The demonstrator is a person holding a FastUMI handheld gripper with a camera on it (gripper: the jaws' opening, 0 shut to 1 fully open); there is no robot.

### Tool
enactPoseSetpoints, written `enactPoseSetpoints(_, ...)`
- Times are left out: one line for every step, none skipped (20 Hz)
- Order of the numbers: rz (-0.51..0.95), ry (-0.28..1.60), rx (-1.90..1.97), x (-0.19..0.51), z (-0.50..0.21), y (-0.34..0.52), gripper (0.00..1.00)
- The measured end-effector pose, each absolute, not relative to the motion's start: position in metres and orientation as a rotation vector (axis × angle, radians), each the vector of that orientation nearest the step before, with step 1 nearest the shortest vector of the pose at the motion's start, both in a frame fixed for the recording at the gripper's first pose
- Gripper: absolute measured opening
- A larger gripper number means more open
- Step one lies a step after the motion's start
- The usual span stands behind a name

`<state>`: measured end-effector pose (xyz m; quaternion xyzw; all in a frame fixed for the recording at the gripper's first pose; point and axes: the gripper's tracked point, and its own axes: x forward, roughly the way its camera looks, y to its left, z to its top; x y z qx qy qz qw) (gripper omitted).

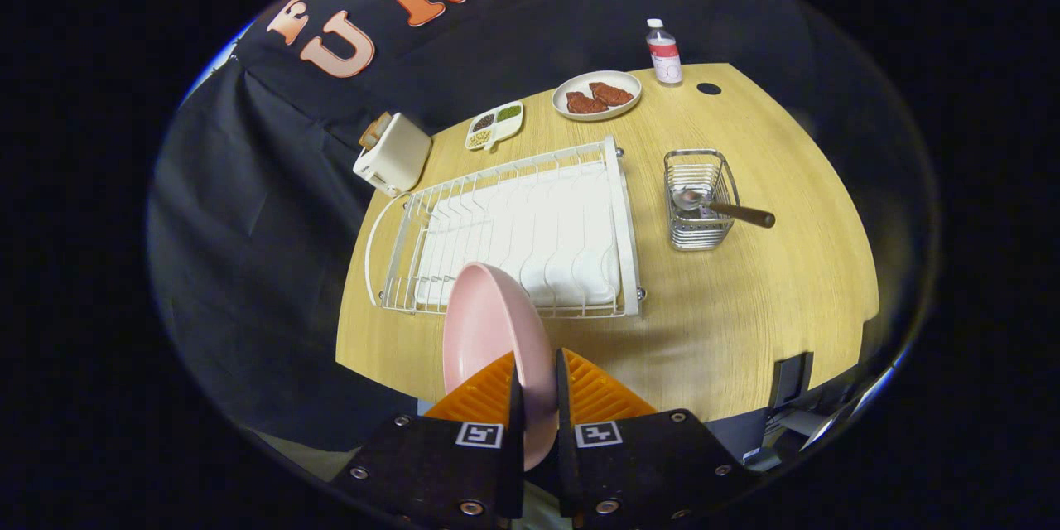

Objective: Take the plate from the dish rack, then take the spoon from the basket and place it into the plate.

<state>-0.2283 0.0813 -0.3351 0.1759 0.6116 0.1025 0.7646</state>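
Our gripper (537, 385) held the smooth pink plate (489, 331) on edge between its ribbed orange fingers (598, 391), above the wooden desk (745, 306). Beyond stood the white wire dish rack (505, 232); the spoon (720, 205) lay in the metal basket (700, 200).

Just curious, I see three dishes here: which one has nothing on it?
The pink plate clamped between the gripper fingers. The round plate holds brown pieces; the divided dish holds grains.
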Motion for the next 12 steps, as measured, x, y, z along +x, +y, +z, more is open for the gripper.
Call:
enactPoseSetpoints(0.228, 1.333, 0.386, -0.235, -0.339, 0.082, 0.17)
enactPoseSetpoints(0.237, 1.345, 0.389, -0.241, -0.345, 0.084, 0.17)
enactPoseSetpoints(0.243, 1.352, 0.387, -0.247, -0.350, 0.083, 0.17)
enactPoseSetpoints(0.244, 1.362, 0.384, -0.252, -0.357, 0.083, 0.17)
enactPoseSetpoints(0.244, 1.366, 0.375, -0.256, -0.365, 0.082, 0.17)
enactPoseSetpoints(0.239, 1.373, 0.371, -0.259, -0.374, 0.080, 0.17)
enactPoseSetpoints(0.233, 1.380, 0.371, -0.263, -0.382, 0.078, 0.17)
enactPoseSetpoints(0.229, 1.386, 0.379, -0.265, -0.389, 0.077, 0.17)
enactPoseSetpoints(0.226, 1.389, 0.391, -0.267, -0.396, 0.076, 0.17)
enactPoseSetpoints(0.221, 1.394, 0.404, -0.269, -0.404, 0.076, 0.17)
enactPoseSetpoints(0.214, 1.407, 0.408, -0.275, -0.414, 0.075, 0.17)
enactPoseSetpoints(0.187, 1.432, 0.399, -0.282, -0.426, 0.068, 0.17)
